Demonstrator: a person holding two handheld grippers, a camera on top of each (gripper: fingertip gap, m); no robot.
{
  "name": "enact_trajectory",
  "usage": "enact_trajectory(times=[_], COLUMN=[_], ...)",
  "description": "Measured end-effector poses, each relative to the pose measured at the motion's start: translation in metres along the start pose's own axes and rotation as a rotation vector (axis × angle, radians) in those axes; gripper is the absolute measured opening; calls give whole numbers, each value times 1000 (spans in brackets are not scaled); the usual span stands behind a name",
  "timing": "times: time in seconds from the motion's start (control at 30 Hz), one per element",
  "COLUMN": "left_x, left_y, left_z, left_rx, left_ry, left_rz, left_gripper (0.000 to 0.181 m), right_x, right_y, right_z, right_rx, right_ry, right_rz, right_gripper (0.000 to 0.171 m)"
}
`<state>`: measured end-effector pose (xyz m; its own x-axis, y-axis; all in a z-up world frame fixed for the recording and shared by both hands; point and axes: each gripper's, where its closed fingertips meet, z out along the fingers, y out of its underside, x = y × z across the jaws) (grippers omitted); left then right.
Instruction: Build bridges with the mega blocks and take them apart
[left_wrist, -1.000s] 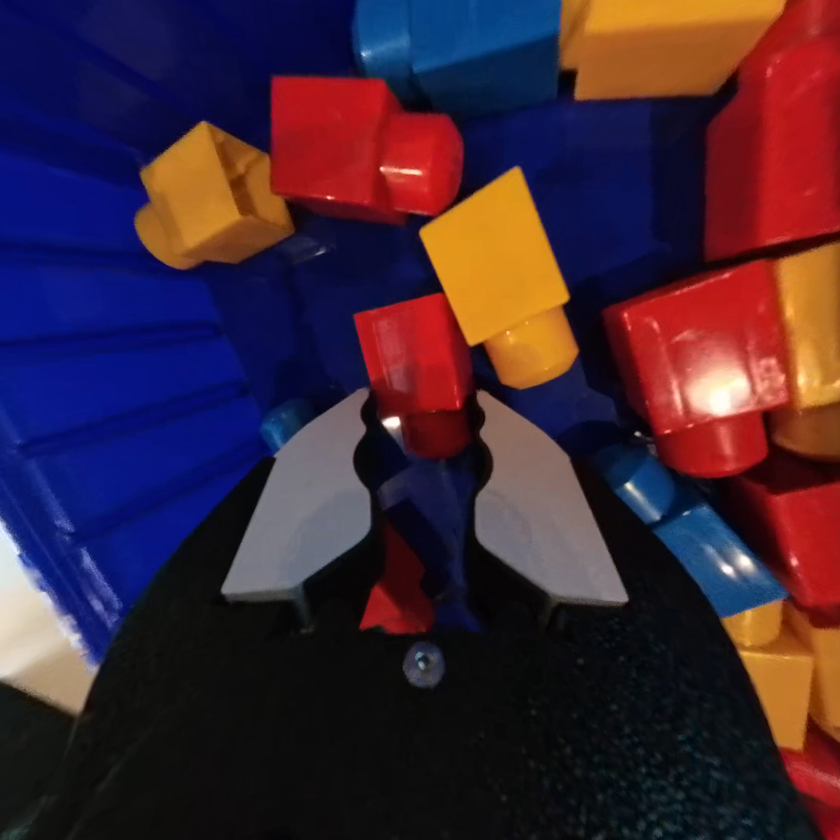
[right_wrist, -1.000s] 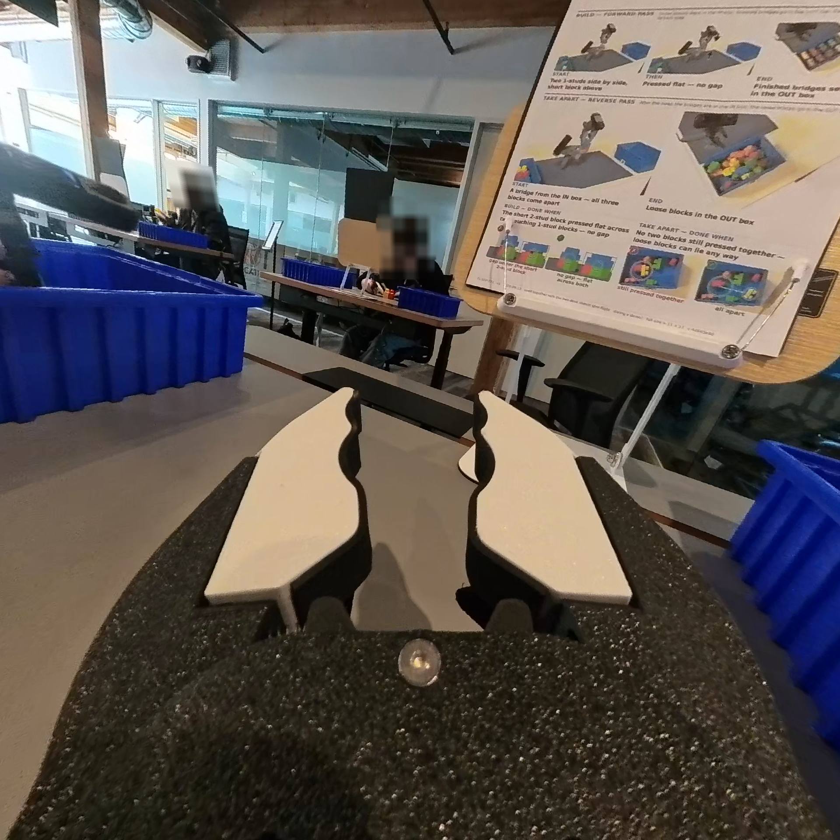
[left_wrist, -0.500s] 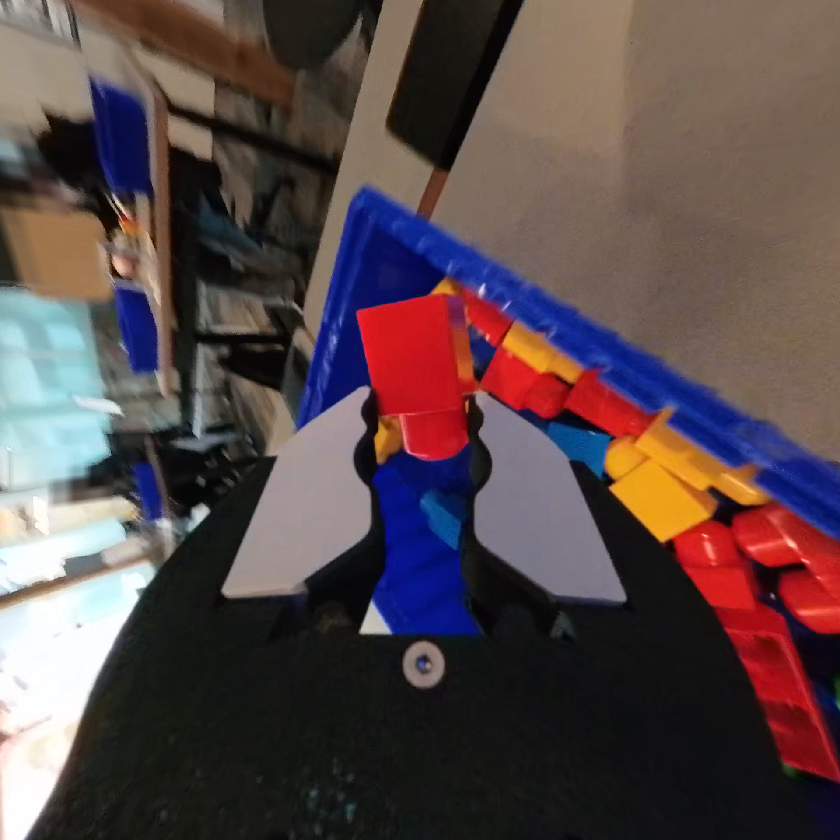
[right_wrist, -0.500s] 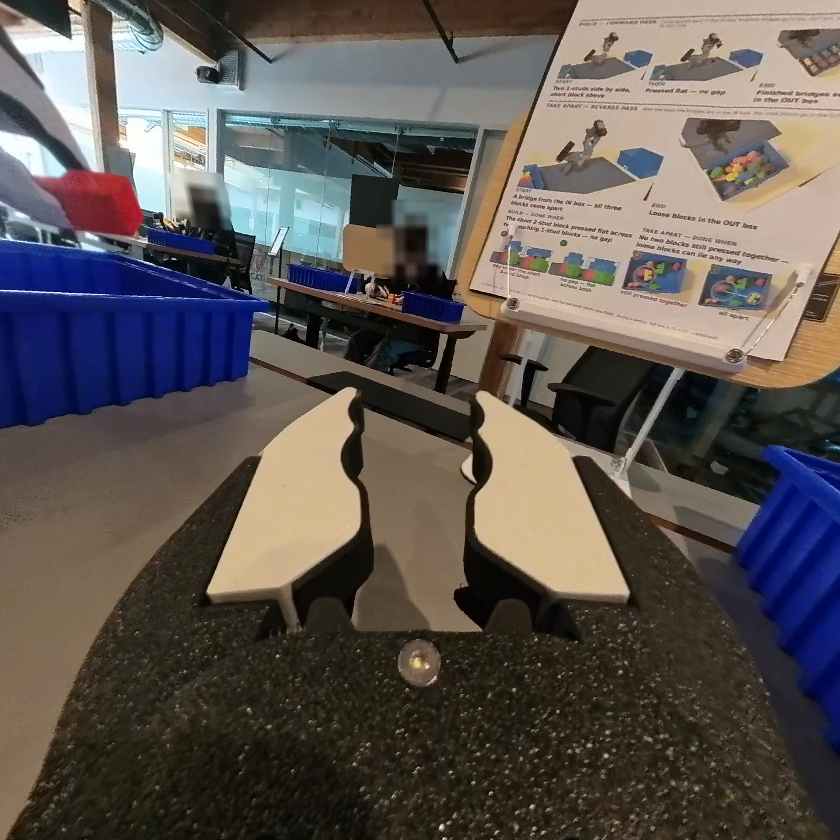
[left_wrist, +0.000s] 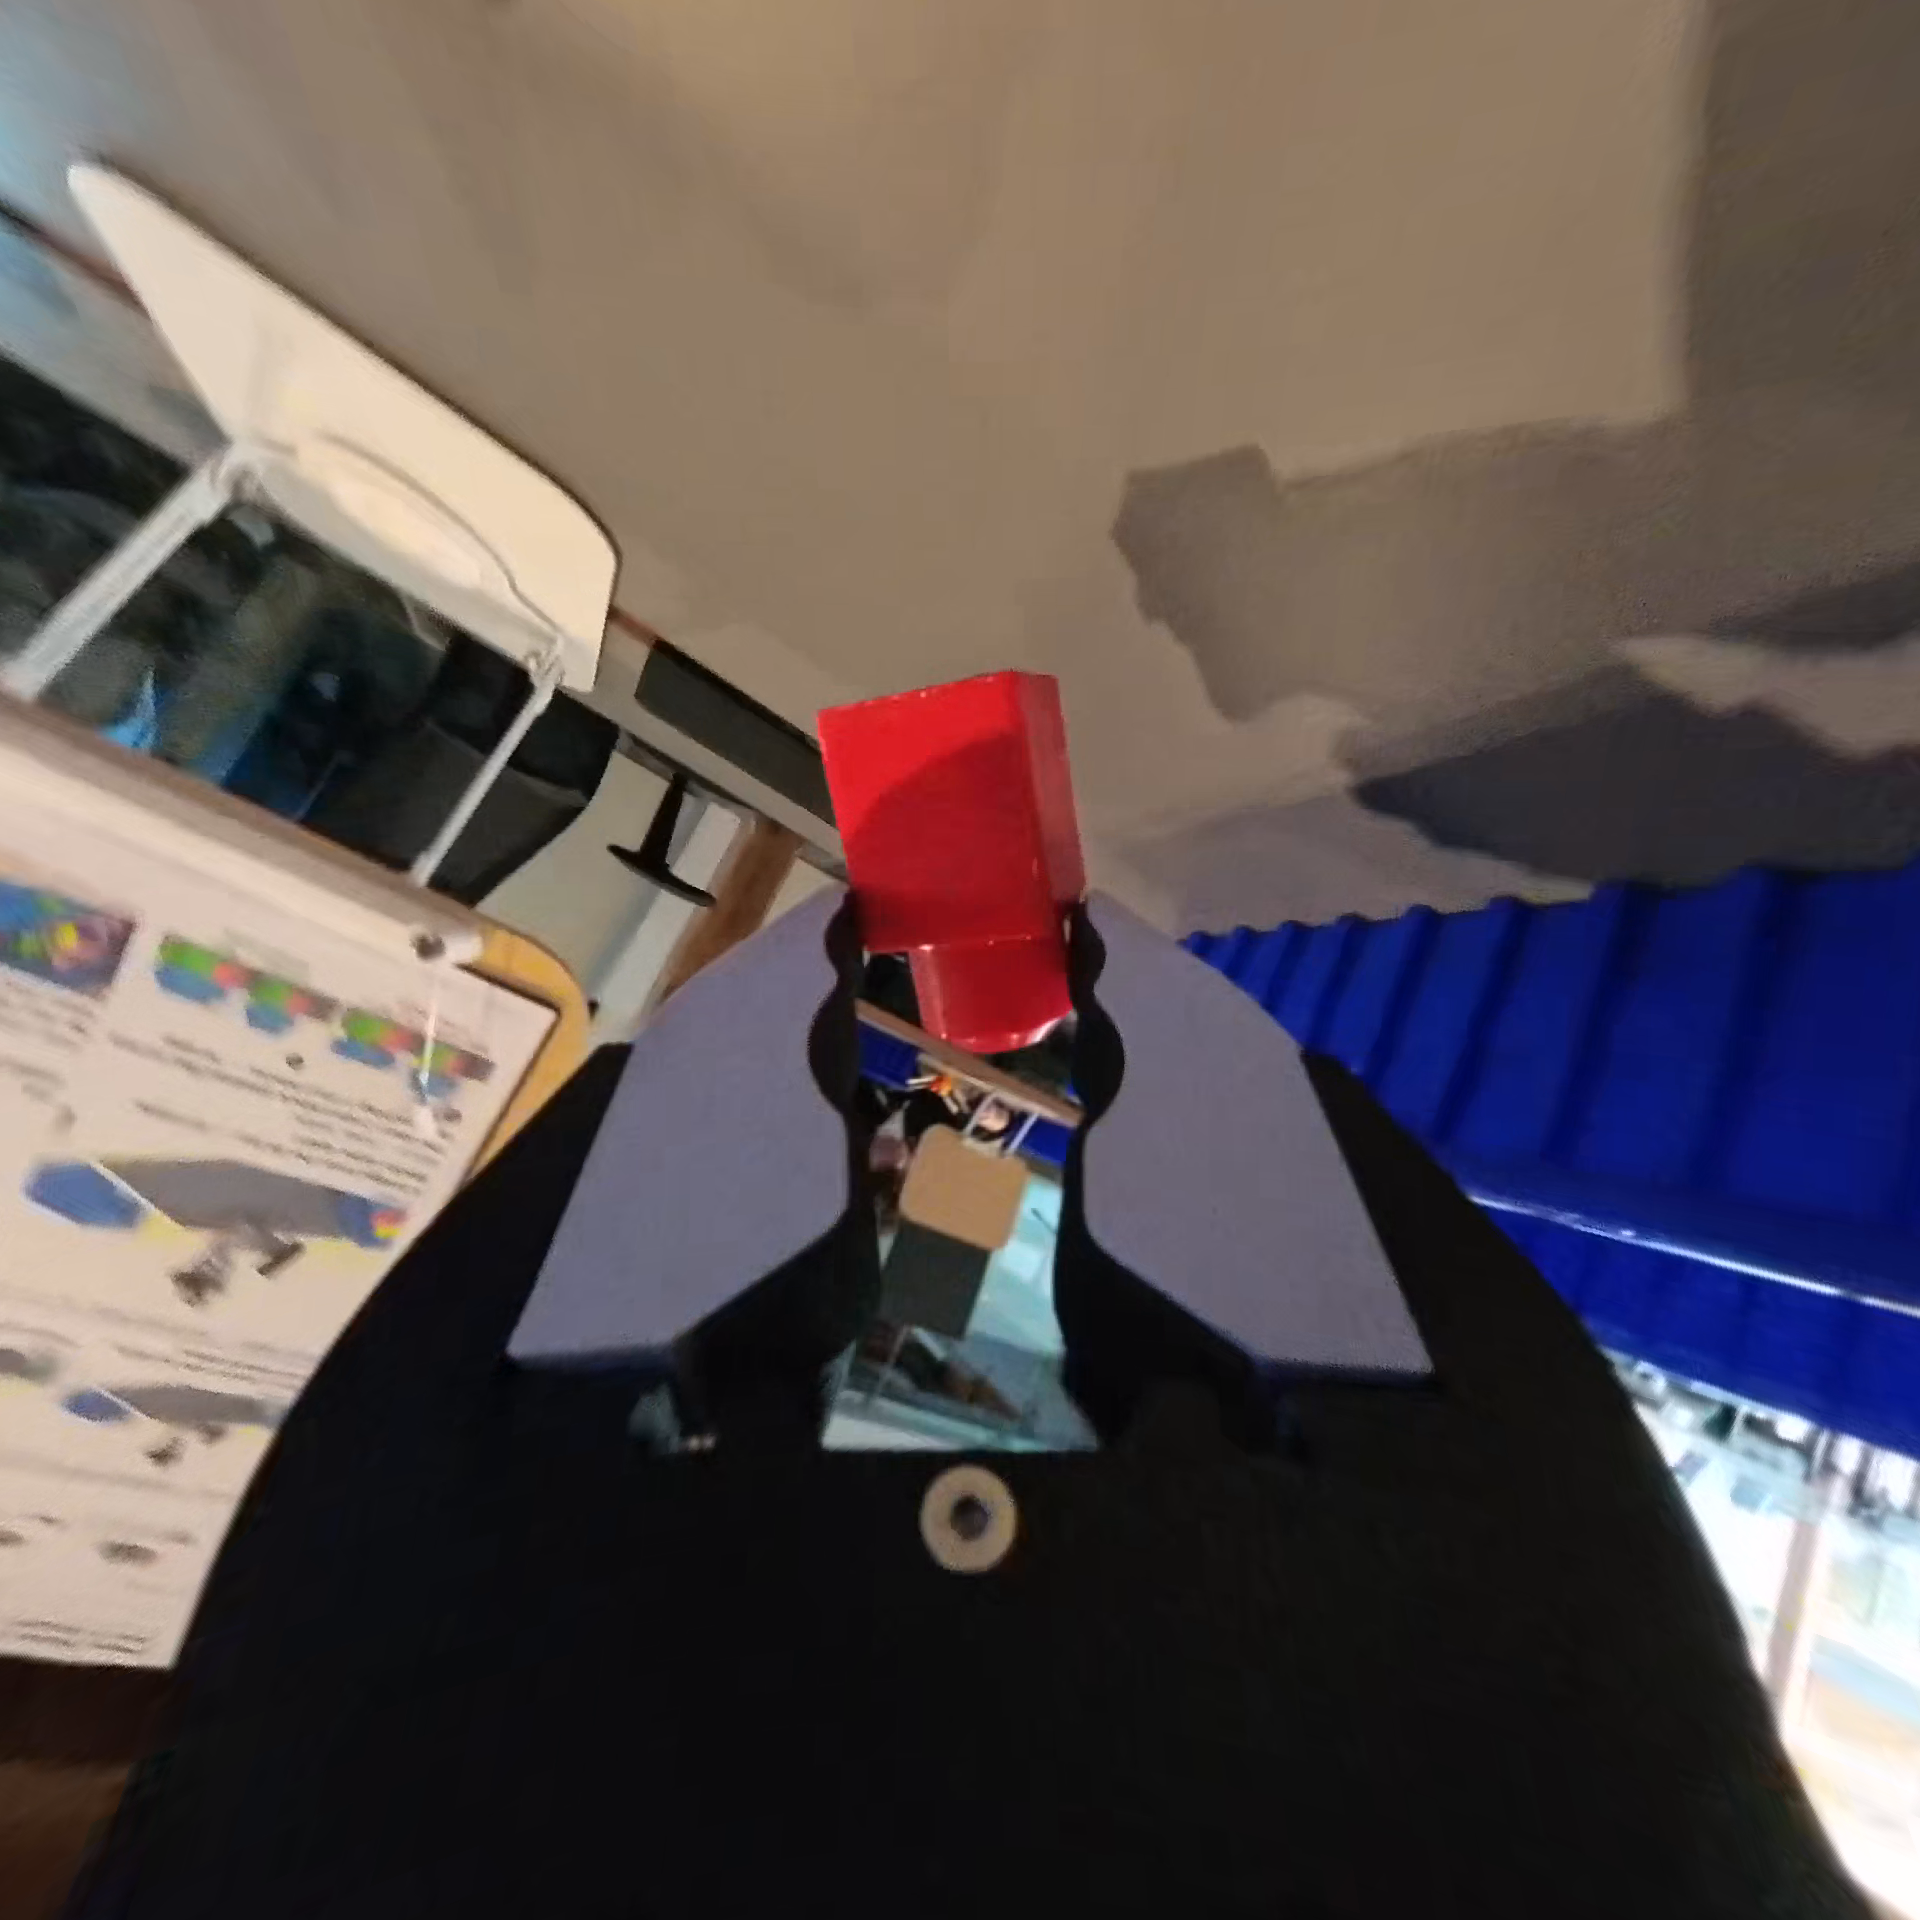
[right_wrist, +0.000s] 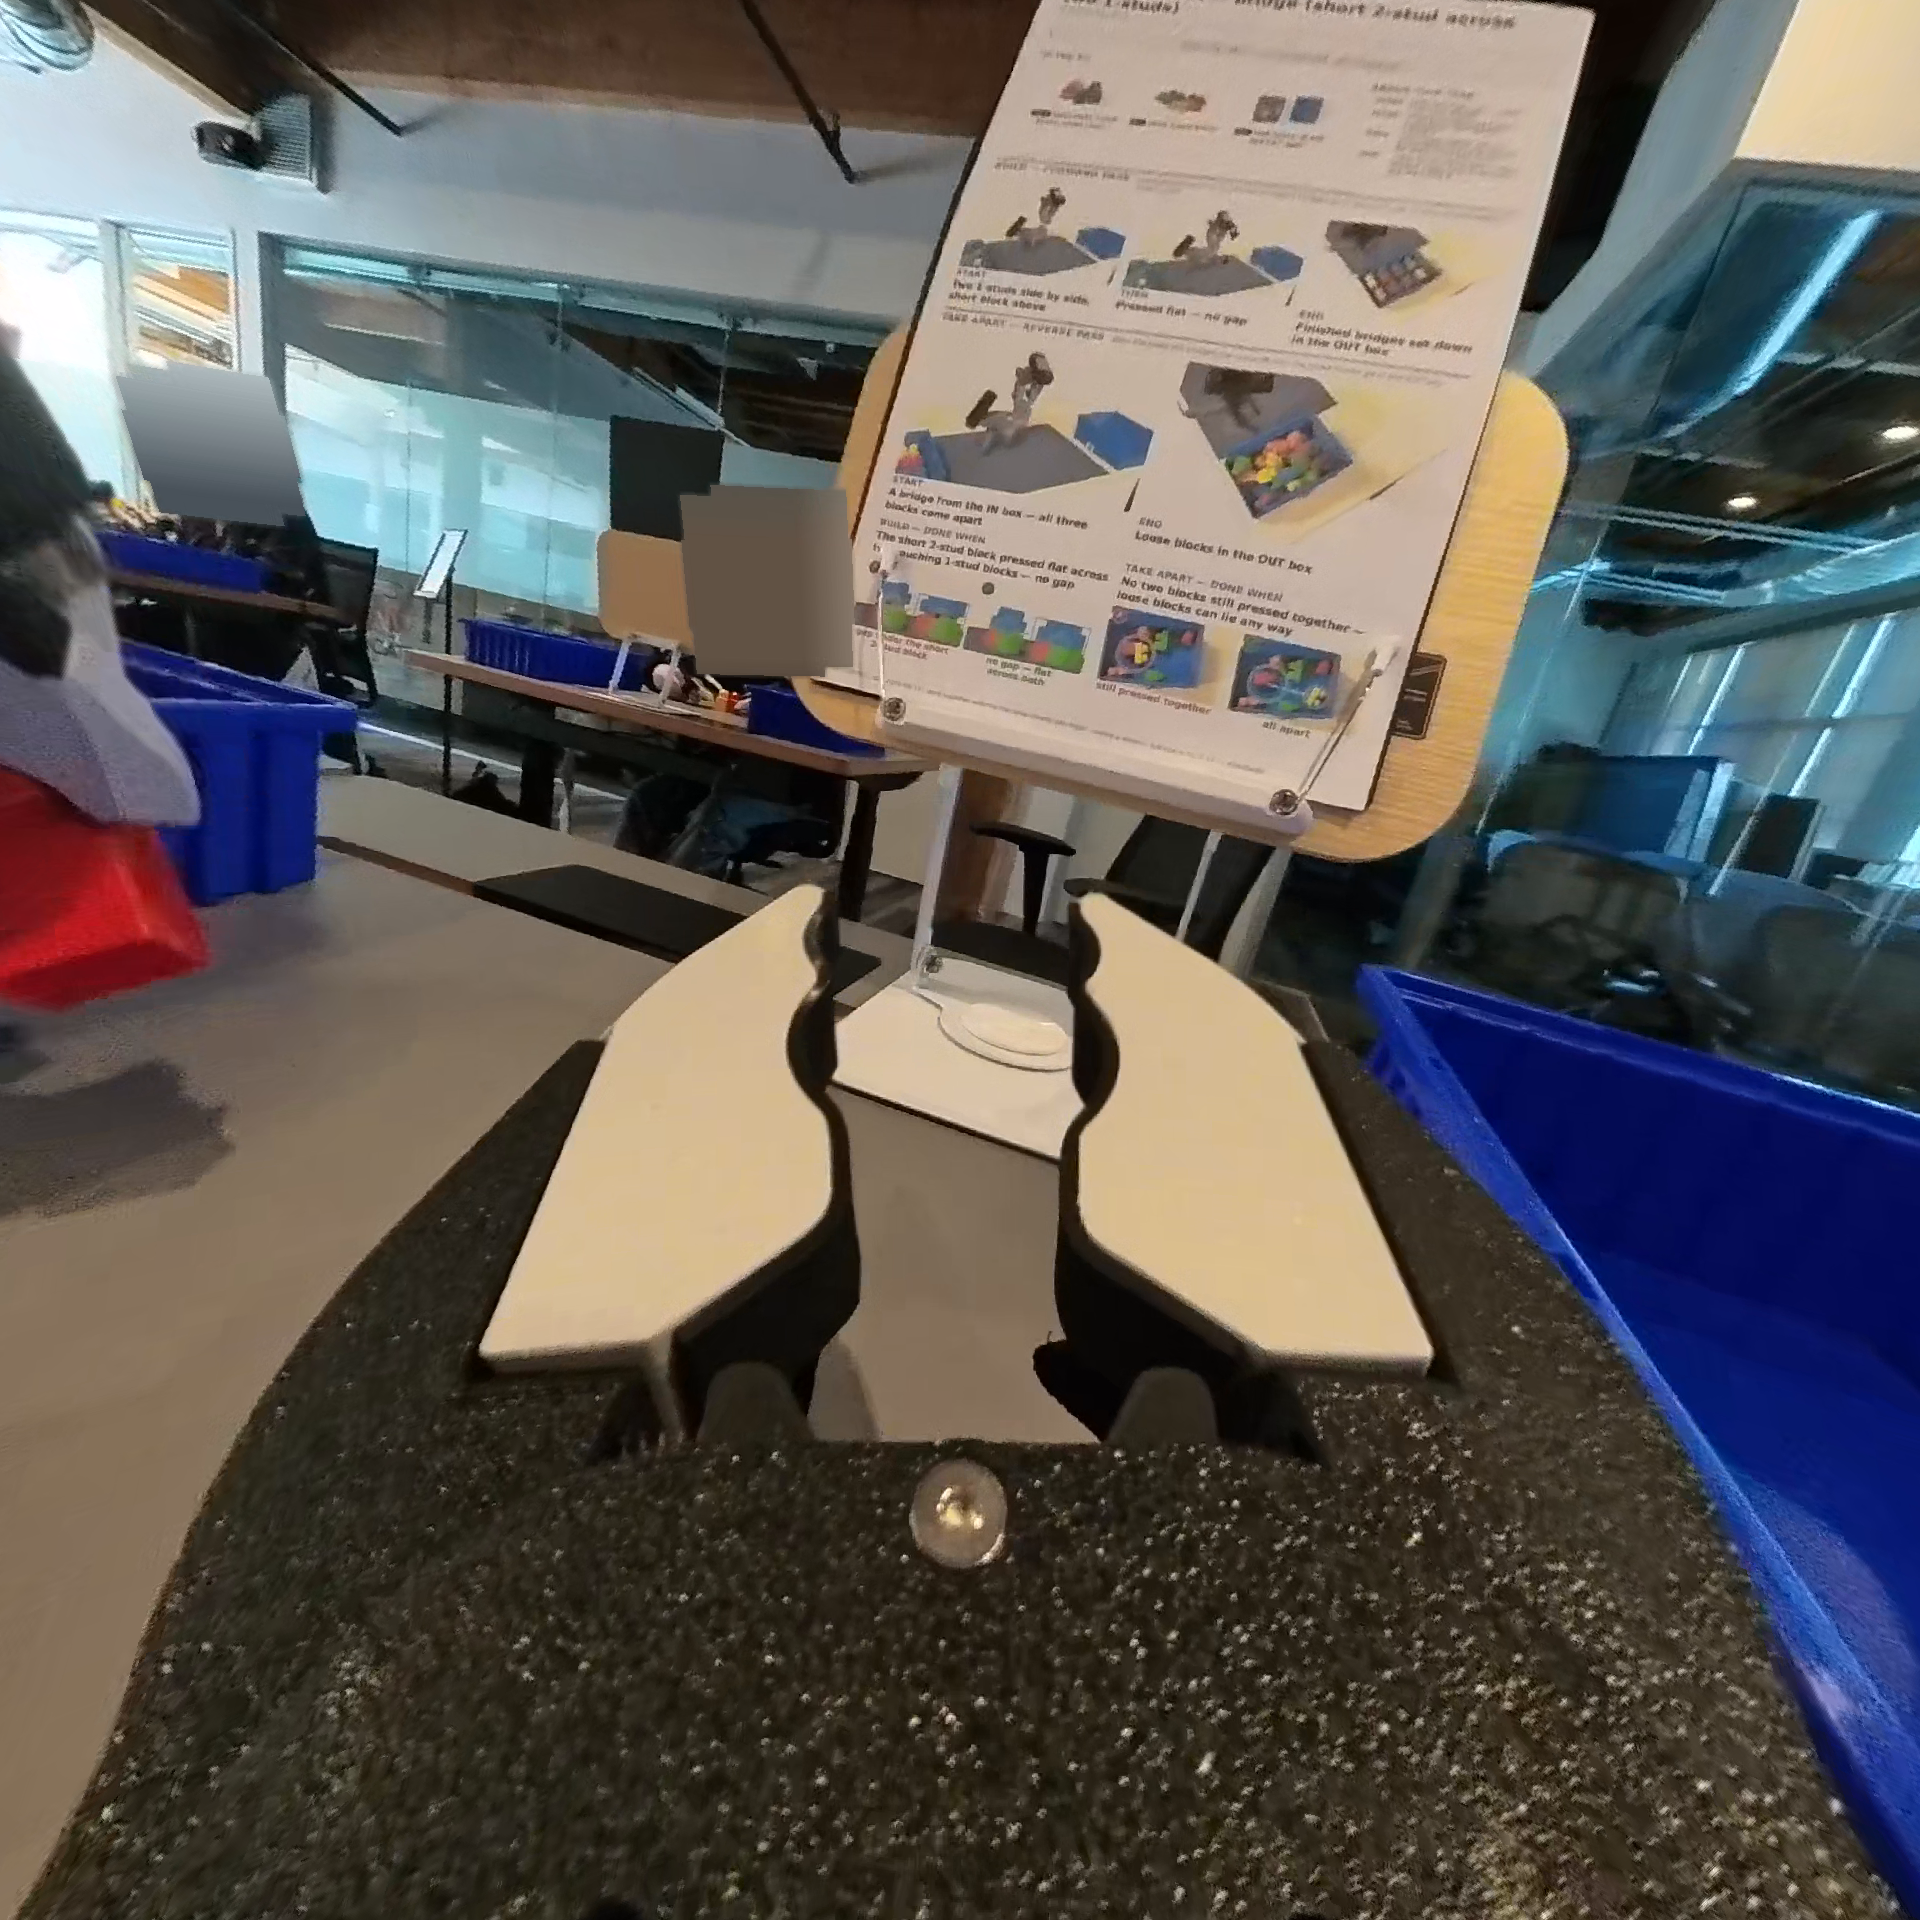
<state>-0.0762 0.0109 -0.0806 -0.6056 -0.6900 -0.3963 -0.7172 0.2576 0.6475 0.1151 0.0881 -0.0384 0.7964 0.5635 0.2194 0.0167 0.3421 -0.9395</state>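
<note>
My left gripper (left_wrist: 961, 920) is shut on a red one-stud block (left_wrist: 951, 831), gripping it between the fingertips with the stud pointing back toward the camera. It is held in the air above the grey table (left_wrist: 935, 312). The same red block (right_wrist: 83, 914) and the left gripper's finger (right_wrist: 94, 738) show at the left edge of the right wrist view. My right gripper (right_wrist: 948, 920) is open and empty, held low over the grey table (right_wrist: 312, 1091).
A blue bin (left_wrist: 1621, 1049) stands to the right in the left wrist view. Another blue bin (right_wrist: 1683, 1247) is at the right of the right gripper, and one (right_wrist: 239, 769) at the far left. An instruction sheet on a white stand (right_wrist: 1174, 436) stands ahead.
The left gripper lifted the red block out of the blue bin of blocks and swung over the table. It now enters the right wrist view at the left. The right gripper rose a little.
</note>
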Motion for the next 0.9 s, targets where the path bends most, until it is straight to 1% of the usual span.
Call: enact_trajectory(times=[0.07,0.1,0.17,0.2,0.23,0.27,0.33,0.43,0.5,0.57,0.67,0.73,0.9], left_x=[2,3,-1,-4,-7,-10,-19,-31,-35,-38,-38,-40,-43], left_y=[-7,-10,-15,-17,-19,-21,-27,-38,-43,-46,-48,-47,-46], left_z=[4,5,5,3,2,0,-6,-19,-27,-33,-37,-40,-47], left_rx=[-2,5,33,56,81,105,148,219,251,277,307,320,410], left_ry=[56,79,79,66,49,21,-65,-220,-285,-325,-338,-359,-383], left_rz=[32,39,30,20,8,-1,7,49,57,47,15,-19,-197], left_gripper=[37,37,37,38,38,38,38,38,38,38,38,38,38], right_x=[-9,-22,-65,-83,-100,-111,-131,-149,-155,-157,-156,-154,-146], right_y=[0,0,6,11,13,16,19,15,12,9,8,4,-9], right_z=[3,4,2,-2,-7,-10,-18,-27,-32,-33,-31,-31,-32], right_rx=[-5,-8,-60,-110,-157,-209,-298,-360,-389,-389,-388,-378,-328], right_ry=[-62,-145,-442,-580,-705,-783,-927,-1062,-1118,-1140,-1135,-1143,-1180], right_rz=[14,25,69,119,191,263,379,515,571,613,636,680,775], right_gripper=[41,41,35,37,41,51,62,66,66,56,43,42,39])
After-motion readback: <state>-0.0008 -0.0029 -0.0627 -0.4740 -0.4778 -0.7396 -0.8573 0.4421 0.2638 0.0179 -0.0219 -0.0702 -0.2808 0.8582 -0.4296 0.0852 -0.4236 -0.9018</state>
